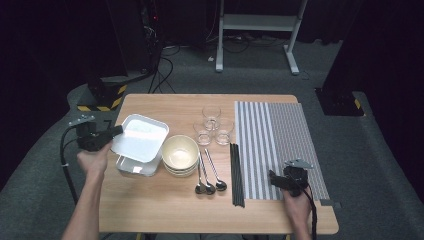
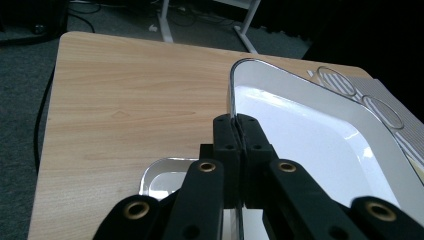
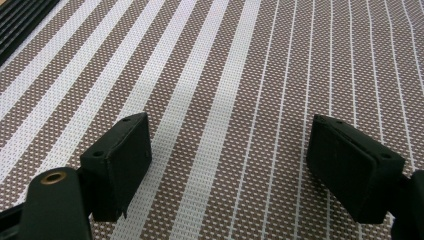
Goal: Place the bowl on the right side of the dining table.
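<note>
White tray (image 2: 320,130) rim pinched by the left hand-held gripper (image 2: 235,125).

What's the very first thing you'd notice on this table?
The white rectangular tray, tilted up at the table's left, with the left gripper shut on its rim above another tray like it. Next, the stack of cream round bowls in the middle, and the brown-and-white striped placemat on the right, where the open right gripper rests.
</note>
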The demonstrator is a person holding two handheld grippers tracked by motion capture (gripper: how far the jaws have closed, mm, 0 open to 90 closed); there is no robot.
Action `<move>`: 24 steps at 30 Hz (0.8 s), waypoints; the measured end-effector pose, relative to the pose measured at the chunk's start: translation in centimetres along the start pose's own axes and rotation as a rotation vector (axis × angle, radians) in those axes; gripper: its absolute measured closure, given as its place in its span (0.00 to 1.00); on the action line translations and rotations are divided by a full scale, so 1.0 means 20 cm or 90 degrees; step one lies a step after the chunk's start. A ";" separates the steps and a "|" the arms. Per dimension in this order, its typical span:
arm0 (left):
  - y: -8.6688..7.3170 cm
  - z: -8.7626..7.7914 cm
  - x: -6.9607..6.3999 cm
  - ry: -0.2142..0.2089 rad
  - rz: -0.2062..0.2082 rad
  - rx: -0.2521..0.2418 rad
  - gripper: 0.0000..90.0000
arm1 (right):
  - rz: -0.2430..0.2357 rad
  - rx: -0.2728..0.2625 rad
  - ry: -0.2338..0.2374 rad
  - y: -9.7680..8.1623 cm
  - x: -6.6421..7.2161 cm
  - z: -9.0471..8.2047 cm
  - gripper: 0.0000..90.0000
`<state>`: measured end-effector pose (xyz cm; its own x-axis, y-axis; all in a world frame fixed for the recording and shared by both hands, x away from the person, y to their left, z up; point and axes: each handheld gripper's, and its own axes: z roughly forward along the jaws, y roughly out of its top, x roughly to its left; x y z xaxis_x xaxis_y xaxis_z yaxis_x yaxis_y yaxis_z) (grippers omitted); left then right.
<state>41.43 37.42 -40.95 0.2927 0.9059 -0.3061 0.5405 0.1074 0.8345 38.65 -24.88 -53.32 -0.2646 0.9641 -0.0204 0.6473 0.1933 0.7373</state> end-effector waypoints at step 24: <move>0.05 0.05 -0.09 -0.027 0.017 0.006 0.98 | -0.001 -0.001 0.000 0.00 0.00 0.00 0.20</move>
<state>42.19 35.56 -40.07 0.3404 0.8900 -0.3033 0.5389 0.0797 0.8386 38.64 -24.88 -53.32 -0.2652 0.9640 -0.0216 0.6463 0.1943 0.7379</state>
